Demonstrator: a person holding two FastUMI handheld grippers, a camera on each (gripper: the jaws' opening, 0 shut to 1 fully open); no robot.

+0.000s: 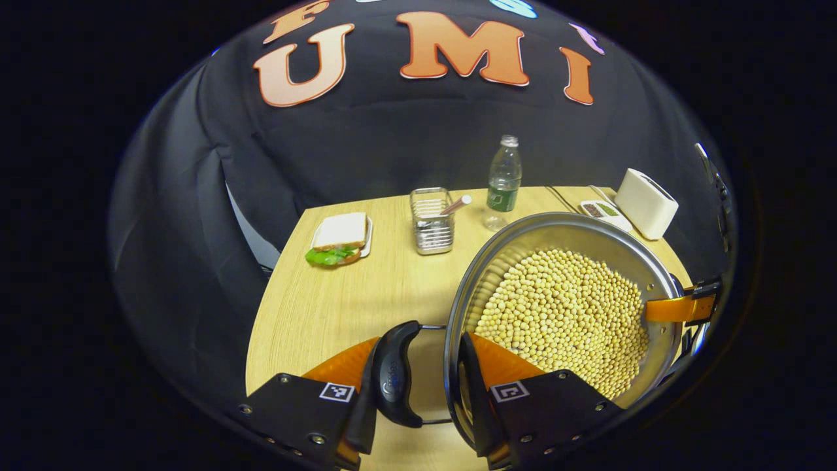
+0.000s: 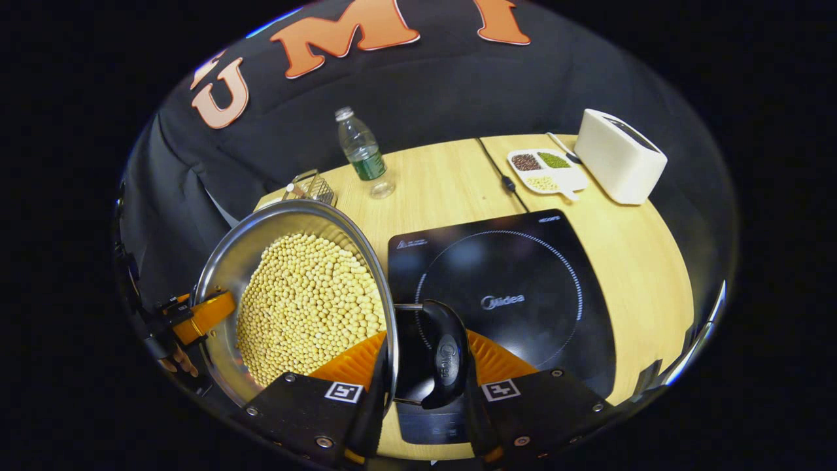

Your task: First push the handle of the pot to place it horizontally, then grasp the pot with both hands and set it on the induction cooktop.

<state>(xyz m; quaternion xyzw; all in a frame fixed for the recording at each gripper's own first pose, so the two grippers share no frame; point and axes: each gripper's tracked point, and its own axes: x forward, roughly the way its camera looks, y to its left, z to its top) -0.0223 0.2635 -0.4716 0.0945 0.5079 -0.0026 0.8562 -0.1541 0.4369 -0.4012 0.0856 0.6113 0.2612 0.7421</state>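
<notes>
left gripper view, from left to right: a sandwich (image 1: 340,237) with green leaf lies on a small white plate near the table's (image 1: 314,307) far left edge. next, a wire basket (image 1: 431,220) stands with a straw-like stick poking out of it, and just right of it a clear water bottle (image 1: 504,180) stands upright. at the bottom, the left gripper (image 1: 428,386) has its jaws clamped across the pot's dark side handle (image 1: 395,374) and rim, one finger outside the handle, the other inside the steel wall. the pot (image 1: 562,307), filled with pale soybeans, takes up the right half of the table. behind it lie a small divided dish (image 1: 605,211) of grains and a white toaster (image 1: 646,203). at the pot's far right rim the other gripper pinches the edge.

right gripper view, from left to right: the other gripper, with fingers of a hand below it, grips the pot's (image 2: 301,294) left rim. the wire basket (image 2: 314,186) peeks above the pot and the bottle (image 2: 361,152) stands behind. the right gripper (image 2: 422,369) is closed on the pot's near handle (image 2: 446,353) and rim, one finger inside among the beans, one outside the handle. the pot sits just left of the black induction cooktop (image 2: 516,294), its handle overhanging the cooktop's left edge; whether the pot rests on the table or is lifted i cannot tell. a black cord runs from the cooktop to the far edge. the divided dish (image 2: 546,170) and toaster (image 2: 618,156) lie at far right.
</notes>
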